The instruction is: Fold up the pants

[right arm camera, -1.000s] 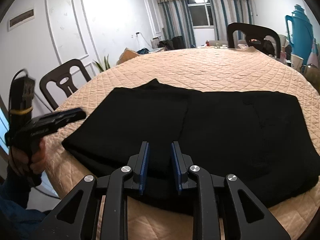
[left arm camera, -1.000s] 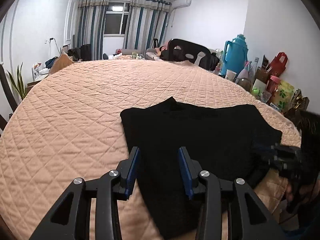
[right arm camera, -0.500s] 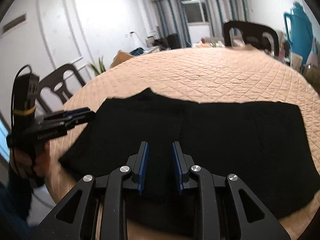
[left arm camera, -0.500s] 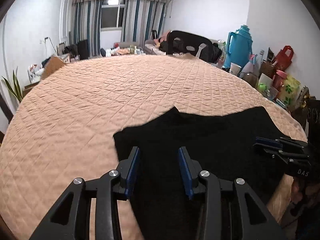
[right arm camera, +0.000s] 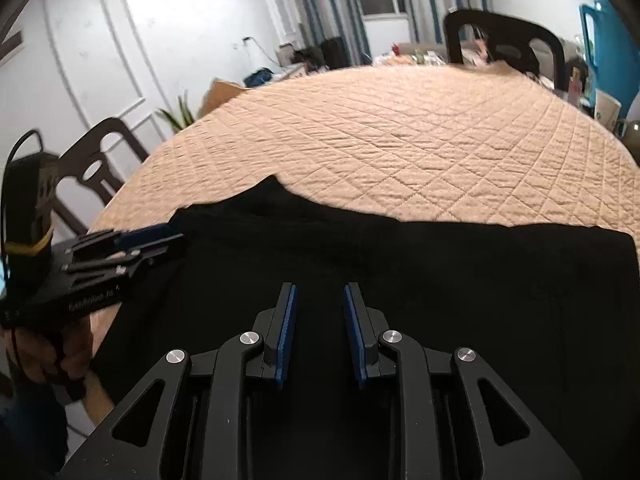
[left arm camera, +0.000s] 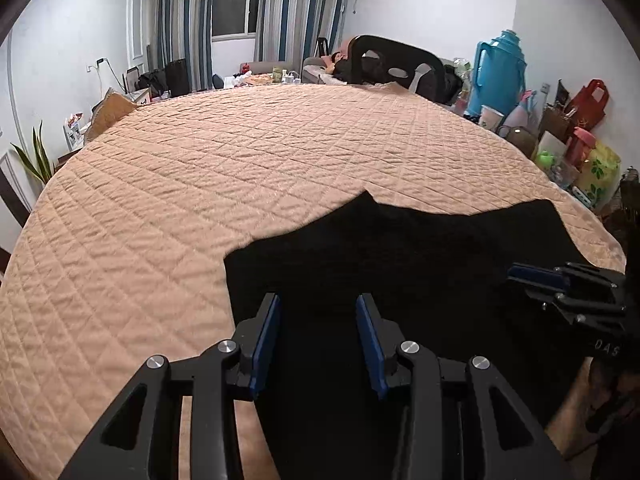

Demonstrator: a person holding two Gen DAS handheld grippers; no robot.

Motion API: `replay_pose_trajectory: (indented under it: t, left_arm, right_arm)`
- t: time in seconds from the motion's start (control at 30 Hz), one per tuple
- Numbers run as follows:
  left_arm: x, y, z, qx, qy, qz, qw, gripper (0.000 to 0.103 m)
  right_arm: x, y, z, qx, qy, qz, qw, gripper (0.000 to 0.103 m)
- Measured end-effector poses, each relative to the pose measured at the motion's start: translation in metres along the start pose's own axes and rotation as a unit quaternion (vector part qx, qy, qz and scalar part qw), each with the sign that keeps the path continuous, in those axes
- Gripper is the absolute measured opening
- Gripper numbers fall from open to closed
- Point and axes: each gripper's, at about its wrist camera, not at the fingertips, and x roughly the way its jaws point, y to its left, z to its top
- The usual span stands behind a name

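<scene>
Black pants (left arm camera: 420,264) lie flat in a wide folded slab on the near part of the quilted table (left arm camera: 240,168). My left gripper (left arm camera: 317,298) hovers over their left portion, open, with only cloth below the gap. At the right of this view the right gripper (left arm camera: 536,276) pokes in over the pants. In the right wrist view the pants (right arm camera: 460,280) fill the lower half. The right gripper (right arm camera: 320,287) stands open above their middle. A hand (right arm camera: 44,352) holds the left gripper (right arm camera: 152,240) at the pants' left edge.
A peach quilted cover (right arm camera: 420,140) spreads over the round table beyond the pants. Dark chairs (right arm camera: 500,36) (right arm camera: 96,160) stand at the far and left sides. A blue thermos (left arm camera: 498,72), cups and bags crowd the right wall.
Both grippers have shifted sideways above the pants, and the views have swung a little. The left gripper's tip now sits closer to the pants' left edge. Jaw gaps look the same.
</scene>
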Motion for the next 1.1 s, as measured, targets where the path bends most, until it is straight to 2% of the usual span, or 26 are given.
replay_pose_trajectory:
  t: [0.23,0.33,0.53,0.67,1.1]
  left_arm:
    - [-0.015,-0.009,-0.031,-0.004,-0.018,0.008,0.9998,0.042]
    - [-0.018,-0.01,-0.036,-0.009,-0.022,0.005,0.9997,0.043]
    - [-0.021,-0.015,-0.04,0.0,-0.029,0.016,0.9994,0.044]
    - [-0.024,-0.014,-0.044,-0.001,-0.035,0.017,0.9992,0.045]
    - [-0.025,-0.013,-0.046,-0.003,-0.041,0.011,0.9991,0.045]
  right_arm:
    - [-0.02,0.016,-0.037,-0.036,-0.027,0.002,0.999,0.026]
    - [-0.02,0.016,-0.042,-0.043,-0.045,-0.001,0.998,0.027]
    - [-0.024,0.018,-0.048,-0.048,-0.053,-0.015,0.997,0.03]
    - [-0.028,0.012,-0.055,-0.037,-0.061,-0.003,0.997,0.03]
    - [-0.036,0.0,-0.056,-0.032,-0.059,0.003,0.998,0.03]
